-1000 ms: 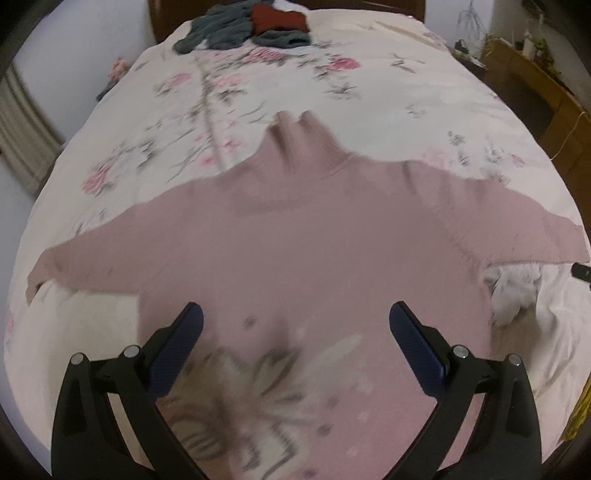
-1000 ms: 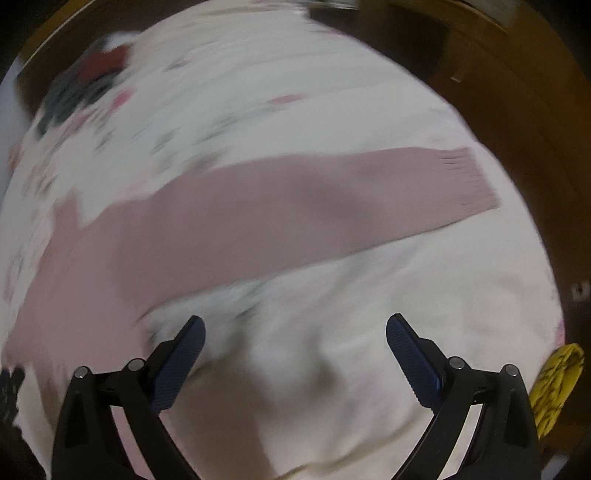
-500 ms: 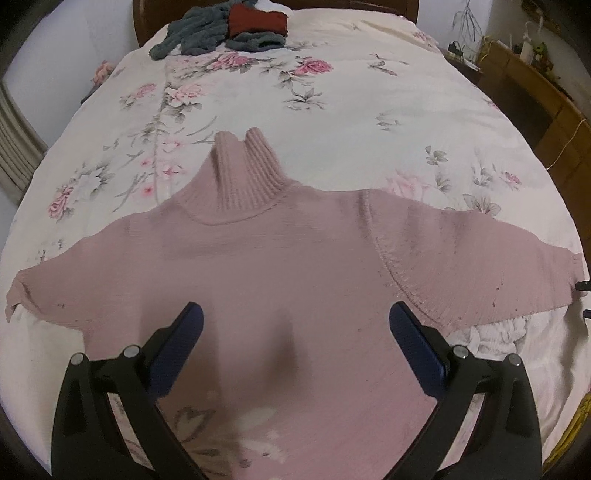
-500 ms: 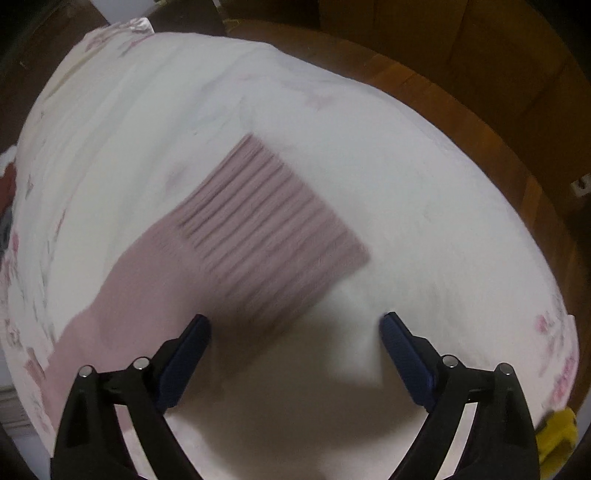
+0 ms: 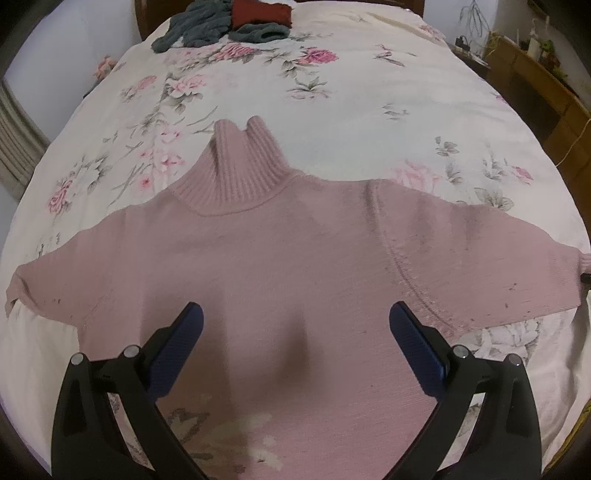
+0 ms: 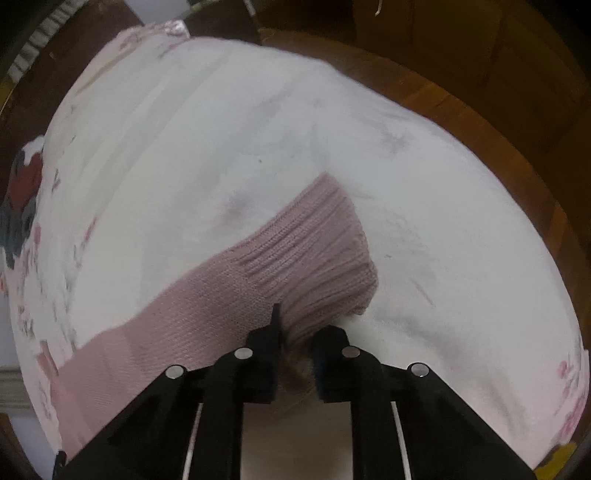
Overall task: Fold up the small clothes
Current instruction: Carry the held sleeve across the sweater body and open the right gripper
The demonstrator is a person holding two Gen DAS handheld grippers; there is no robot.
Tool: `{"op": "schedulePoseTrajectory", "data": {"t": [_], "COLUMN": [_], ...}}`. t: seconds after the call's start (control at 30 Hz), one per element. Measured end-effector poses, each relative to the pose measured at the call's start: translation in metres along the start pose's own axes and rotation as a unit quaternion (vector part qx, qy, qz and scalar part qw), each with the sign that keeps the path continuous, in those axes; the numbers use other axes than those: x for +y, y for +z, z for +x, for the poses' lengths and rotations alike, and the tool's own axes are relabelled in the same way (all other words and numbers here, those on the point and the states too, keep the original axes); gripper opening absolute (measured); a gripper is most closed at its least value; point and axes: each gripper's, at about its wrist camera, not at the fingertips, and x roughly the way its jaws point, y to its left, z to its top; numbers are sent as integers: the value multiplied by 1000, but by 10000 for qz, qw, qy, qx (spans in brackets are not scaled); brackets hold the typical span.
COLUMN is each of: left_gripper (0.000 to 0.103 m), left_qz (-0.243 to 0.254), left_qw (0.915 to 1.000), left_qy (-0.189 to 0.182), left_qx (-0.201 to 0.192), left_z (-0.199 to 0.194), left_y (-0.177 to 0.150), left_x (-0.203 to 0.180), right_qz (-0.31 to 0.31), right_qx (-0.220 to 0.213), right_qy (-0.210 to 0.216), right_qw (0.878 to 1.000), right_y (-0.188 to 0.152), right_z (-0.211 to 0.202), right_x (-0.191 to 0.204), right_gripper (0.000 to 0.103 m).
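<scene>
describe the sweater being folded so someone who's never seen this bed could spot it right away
On the floral bedspread, look at the near end, away from the dark clothes pile by the headboard. The pink turtleneck sweater lies flat, sleeves spread. It is the only pink garment, with a ribbed neck.

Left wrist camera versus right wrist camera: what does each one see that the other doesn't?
Only the left wrist view shows the whole pink sweater spread flat, its ribbed collar, and the open left gripper above it. Only the right wrist view shows the right gripper shut on the ribbed sleeve cuff, plus wooden floor. Both show the floral bedspread and the dark clothes pile.
</scene>
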Motion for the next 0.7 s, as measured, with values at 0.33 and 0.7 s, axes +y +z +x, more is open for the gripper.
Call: {"op": "schedulePoseTrajectory", "data": {"t": [0.33,0.7], "left_gripper": [100,100], "left_qz": [-237,-548], "left_qw": [9994,9982], "left_qy": [224,149], "left_qx": [127,214], "left_z": [8,12], "left_y": [-10,-19], "left_x": [41,72], "right_qz": [-1380,-2905], "right_qx": [-540,-598], "right_qy": [543,946], "right_qw": [9875,9503], "right_y": [-53,-154], "right_z": [-43,-40], "right_x": [117,270], "right_gripper": [13,13]}}
